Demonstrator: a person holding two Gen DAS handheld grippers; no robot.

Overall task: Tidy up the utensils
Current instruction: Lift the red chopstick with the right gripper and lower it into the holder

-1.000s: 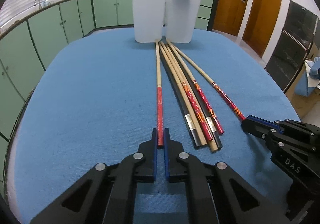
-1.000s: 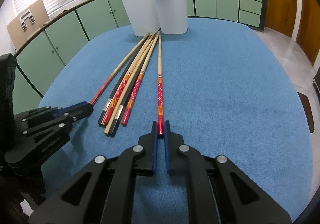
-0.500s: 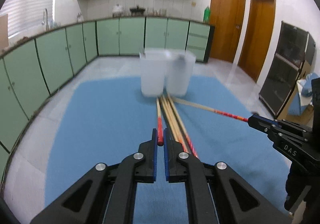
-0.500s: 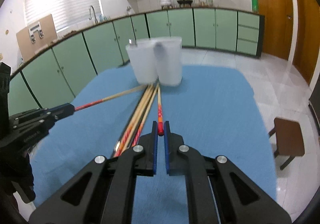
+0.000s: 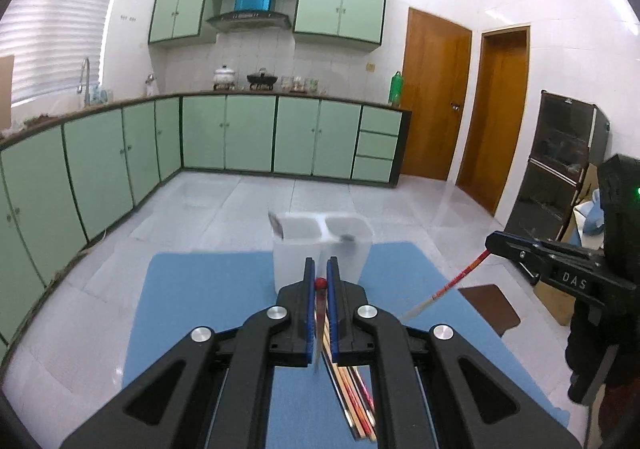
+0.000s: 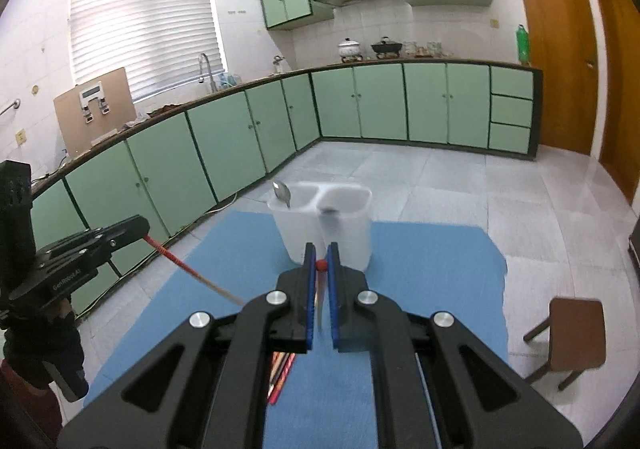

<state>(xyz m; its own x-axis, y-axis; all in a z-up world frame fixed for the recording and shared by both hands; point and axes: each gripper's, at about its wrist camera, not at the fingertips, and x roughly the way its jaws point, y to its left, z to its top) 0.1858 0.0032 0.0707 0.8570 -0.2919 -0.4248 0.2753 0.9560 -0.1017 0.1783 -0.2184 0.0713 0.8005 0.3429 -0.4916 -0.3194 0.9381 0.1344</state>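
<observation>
My left gripper is shut on the red end of a chopstick, which hangs down below the fingers, high above the blue table. My right gripper is shut on the red end of another chopstick, also raised. Each gripper shows in the other's view: the right with its chopstick, the left with its chopstick. A white two-compartment holder stands at the table's far end with a spoon in the left compartment. Several chopsticks lie on the table.
A brown stool stands on the floor right of the table. Green cabinets line the back and left walls. A dark cabinet stands at the right.
Both grippers have lifted their chopsticks off the table and tilted up, so the chopsticks now hang down and the holder is seen from above.
</observation>
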